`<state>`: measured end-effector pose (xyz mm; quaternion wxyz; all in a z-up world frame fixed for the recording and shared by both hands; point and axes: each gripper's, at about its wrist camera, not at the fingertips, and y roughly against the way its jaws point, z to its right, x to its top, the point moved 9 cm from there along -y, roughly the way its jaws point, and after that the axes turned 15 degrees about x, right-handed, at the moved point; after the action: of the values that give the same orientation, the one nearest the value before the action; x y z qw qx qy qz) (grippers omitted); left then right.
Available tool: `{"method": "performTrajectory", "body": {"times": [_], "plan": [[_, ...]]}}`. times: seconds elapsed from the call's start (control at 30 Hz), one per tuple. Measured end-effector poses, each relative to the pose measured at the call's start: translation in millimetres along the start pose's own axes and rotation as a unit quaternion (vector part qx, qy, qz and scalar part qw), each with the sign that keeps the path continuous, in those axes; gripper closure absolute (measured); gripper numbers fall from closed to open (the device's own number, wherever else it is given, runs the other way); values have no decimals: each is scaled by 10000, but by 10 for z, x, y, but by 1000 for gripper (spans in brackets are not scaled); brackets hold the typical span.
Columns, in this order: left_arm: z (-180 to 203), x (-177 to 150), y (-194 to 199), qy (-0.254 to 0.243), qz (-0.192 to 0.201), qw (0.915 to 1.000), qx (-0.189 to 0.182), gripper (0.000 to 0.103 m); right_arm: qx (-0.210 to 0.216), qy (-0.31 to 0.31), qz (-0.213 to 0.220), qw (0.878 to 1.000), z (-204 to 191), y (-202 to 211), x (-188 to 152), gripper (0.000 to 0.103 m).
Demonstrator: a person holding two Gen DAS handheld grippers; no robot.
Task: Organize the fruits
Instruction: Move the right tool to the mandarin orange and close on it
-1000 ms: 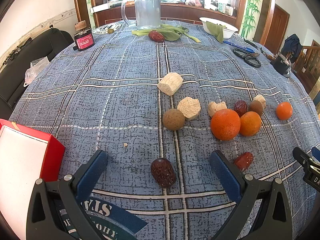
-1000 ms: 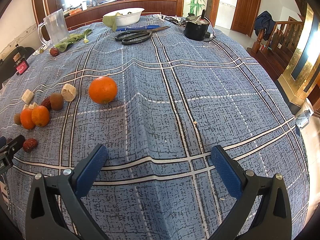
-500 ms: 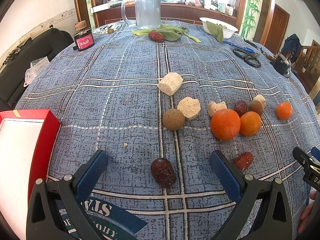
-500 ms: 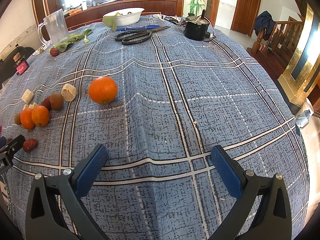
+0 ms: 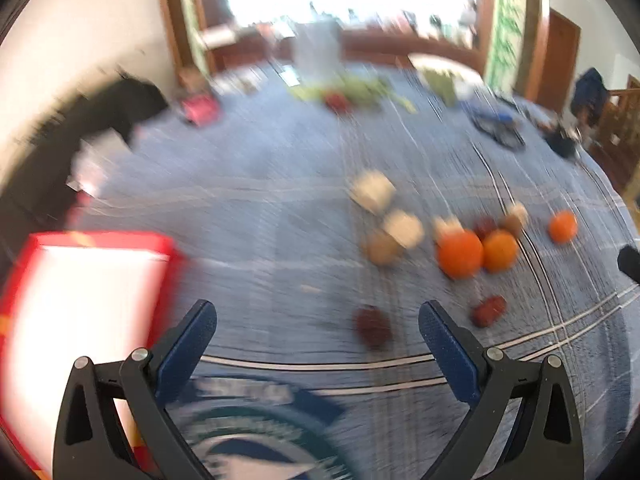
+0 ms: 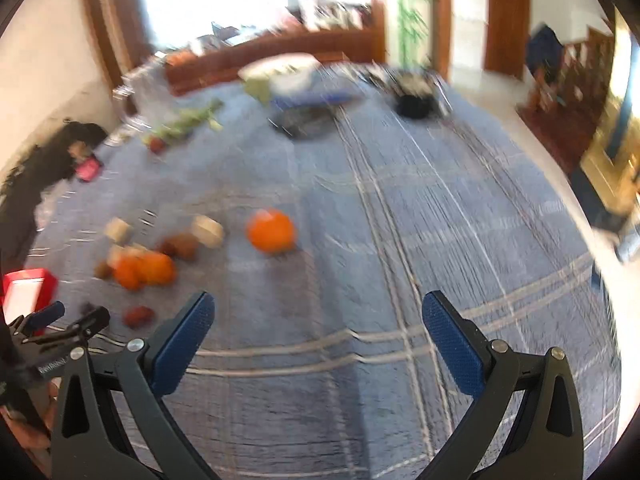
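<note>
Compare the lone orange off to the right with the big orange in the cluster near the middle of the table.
The lone orange looks smaller in the left wrist view; the big orange looks larger. The lone orange lies apart on bare tablecloth; the big orange sits against another orange. Both are round, orange, blurred, and untouched by either open gripper.

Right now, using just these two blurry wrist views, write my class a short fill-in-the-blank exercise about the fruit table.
1. The box at the left of the left wrist view has a rim coloured ____.
2. Both grippers, left and right, have jaws that stand ____.
3. The lone orange lies on a tablecloth coloured ____.

Missing words: red; open; blue
</note>
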<state>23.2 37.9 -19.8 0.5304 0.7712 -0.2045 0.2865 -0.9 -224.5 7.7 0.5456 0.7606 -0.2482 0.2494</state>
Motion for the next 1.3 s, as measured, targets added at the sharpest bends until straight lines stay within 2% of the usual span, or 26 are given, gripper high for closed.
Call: {"method": "performTrajectory", "body": {"times": [0.13, 0.3, 0.4, 0.47, 0.53, 0.63, 0.73, 0.8, 0.9, 1.0, 1.1, 1.17, 1.3], "plan": [[-411, 76, 339, 301, 486, 9980, 281, 1, 388, 231, -49, 9990, -440, -79, 251, 0], [-494, -18, 335, 76, 608, 9961, 633, 1, 838, 428, -199, 9954, -870, -311, 406, 0], [-442, -79, 250, -36, 478, 9969, 631, 1, 1237, 379, -161, 9915, -870, -458, 302, 0], [-404, -95, 216, -64, 468, 9970, 621, 1, 1425, -19, -578, 9881, -735, -615, 152, 1], [-348, -99, 227, -81, 512, 9975, 490, 1, 1708, -261, -610, 9831, -634, -644, 133, 1], [-272, -119, 224, -137, 568, 9974, 423, 1, 1505, -434, -519, 9863, -463, -625, 153, 1], [-178, -190, 161, -196, 387, 9987, 272, 2, 1720, -524, -525, 9823, -471, -624, 170, 2], [-118, -211, 159, -238, 350, 9990, 174, 4, 1708, -558, -477, 9826, -410, -601, 198, 2], [-33, -228, 193, -313, 337, 9989, -54, 6, 1593, -894, -220, 9829, -124, -504, 299, 2], [26, -243, 194, -326, 280, 9987, -265, 14, 1428, -1301, -69, 9811, 166, -479, 337, 3], [63, -261, 167, -339, 201, 9985, -390, 28, 1297, -1442, -175, 9809, 288, -547, 308, 17], [83, -278, 155, -342, 151, 9981, -493, 30, 1293, -1436, -361, 9805, 279, -640, 257, 27], [115, -300, 164, -328, 91, 9969, -703, 39, 1074, -1294, -502, 9845, 268, -784, 220, 30]]}}
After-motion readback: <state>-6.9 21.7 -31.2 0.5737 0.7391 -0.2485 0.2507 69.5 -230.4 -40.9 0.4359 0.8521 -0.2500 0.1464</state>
